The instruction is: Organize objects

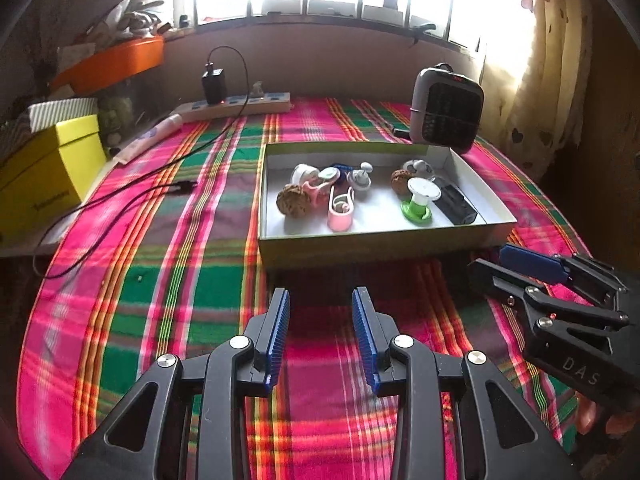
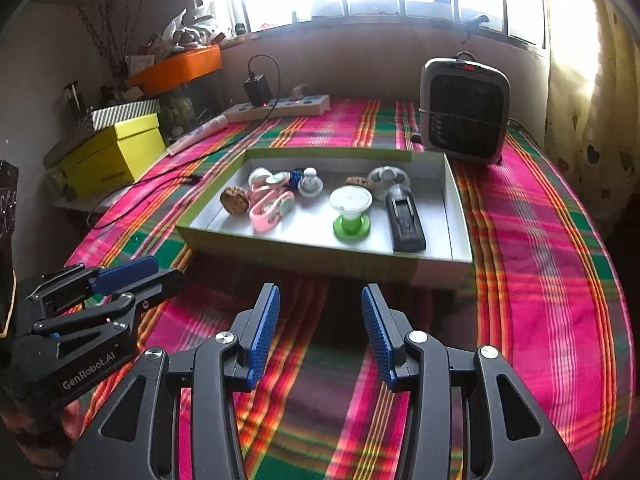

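hovering side by side short of the tray [image 1: 376,246], left gripper [image 1: 320,300] and right gripper [image 2: 320,300] both parted, empty; clutter lies straight ahead.

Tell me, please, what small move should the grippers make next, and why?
Probably bring the right gripper forward over the near wall of the shallow box, toward the green and white spool. Both grippers are open and hold nothing; the left gripper also hangs short of the box. The spool stands upright, apart from its neighbours, nearly straight ahead of the right gripper.
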`<state>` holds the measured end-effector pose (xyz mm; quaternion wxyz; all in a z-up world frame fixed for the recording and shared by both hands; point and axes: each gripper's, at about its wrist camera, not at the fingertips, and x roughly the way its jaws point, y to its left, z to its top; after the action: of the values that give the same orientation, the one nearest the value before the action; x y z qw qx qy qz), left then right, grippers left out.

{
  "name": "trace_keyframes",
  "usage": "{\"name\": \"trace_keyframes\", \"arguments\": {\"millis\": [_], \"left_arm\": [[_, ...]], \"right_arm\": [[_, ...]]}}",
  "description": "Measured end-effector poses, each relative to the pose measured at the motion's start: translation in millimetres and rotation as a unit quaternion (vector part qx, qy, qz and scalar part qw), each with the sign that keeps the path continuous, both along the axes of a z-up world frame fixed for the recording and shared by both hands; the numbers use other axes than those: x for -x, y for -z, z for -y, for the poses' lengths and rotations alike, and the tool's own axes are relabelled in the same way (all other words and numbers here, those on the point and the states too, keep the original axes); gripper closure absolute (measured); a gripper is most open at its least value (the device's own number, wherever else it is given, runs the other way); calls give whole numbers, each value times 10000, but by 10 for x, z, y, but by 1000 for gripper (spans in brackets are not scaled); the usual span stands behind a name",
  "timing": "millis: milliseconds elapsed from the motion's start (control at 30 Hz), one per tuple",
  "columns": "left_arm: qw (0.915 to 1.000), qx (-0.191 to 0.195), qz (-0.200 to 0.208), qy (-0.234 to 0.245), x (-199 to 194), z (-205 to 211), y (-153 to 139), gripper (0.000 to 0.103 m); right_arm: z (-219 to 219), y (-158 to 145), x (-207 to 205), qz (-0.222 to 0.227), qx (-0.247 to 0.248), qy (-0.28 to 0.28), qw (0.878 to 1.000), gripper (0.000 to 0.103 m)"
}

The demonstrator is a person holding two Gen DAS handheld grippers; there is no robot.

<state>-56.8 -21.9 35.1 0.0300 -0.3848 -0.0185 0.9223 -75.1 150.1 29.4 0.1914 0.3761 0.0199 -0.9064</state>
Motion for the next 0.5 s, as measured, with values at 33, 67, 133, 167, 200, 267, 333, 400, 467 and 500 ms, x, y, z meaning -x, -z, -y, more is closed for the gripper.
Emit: {"name": "trace_keyframes", "arguments": {"millis": [33, 67, 133, 167, 200, 267, 333, 400, 467, 500], "left_arm": [[10000, -15, 12, -5, -23, 1, 13, 72], [10000, -10, 39, -15, -45, -2, 34, 72], [10000, 33, 74, -50, -87, -11, 65, 72], [9999, 51, 97, -73, -113, -14, 87, 72], [9999, 74, 114, -86, -130, -19, 101, 72], [9997, 132, 163, -136, -161, -34, 135, 72], [9996, 119, 211, -140, -187, -50, 174, 72], [9995, 118, 257, -137, -206, -57, 204, 72], [9994, 108, 300, -114, -219, -84, 225, 72], [9994, 98, 297, -113, -227, -90, 229, 72]], "right_arm": [[0, 6, -25, -5, -28, 4, 10000, 59], [-6, 18, -48, 0, -59, 31, 10000, 59], [-22, 41, -89, 58, -78, 103, 9999, 59], [-33, 53, -116, 78, -67, 120, 9999, 59], [-41, 71, -144, 104, -76, 136, 9998, 59], [-47, 113, -185, 163, -171, 218, 9995, 59], [-64, 164, -222, 250, -224, 293, 9990, 59], [-86, 197, -248, 317, -220, 340, 9987, 59], [-104, 222, -271, 361, -227, 370, 9984, 59], [-112, 229, -288, 369, -226, 375, 9984, 59]]}}
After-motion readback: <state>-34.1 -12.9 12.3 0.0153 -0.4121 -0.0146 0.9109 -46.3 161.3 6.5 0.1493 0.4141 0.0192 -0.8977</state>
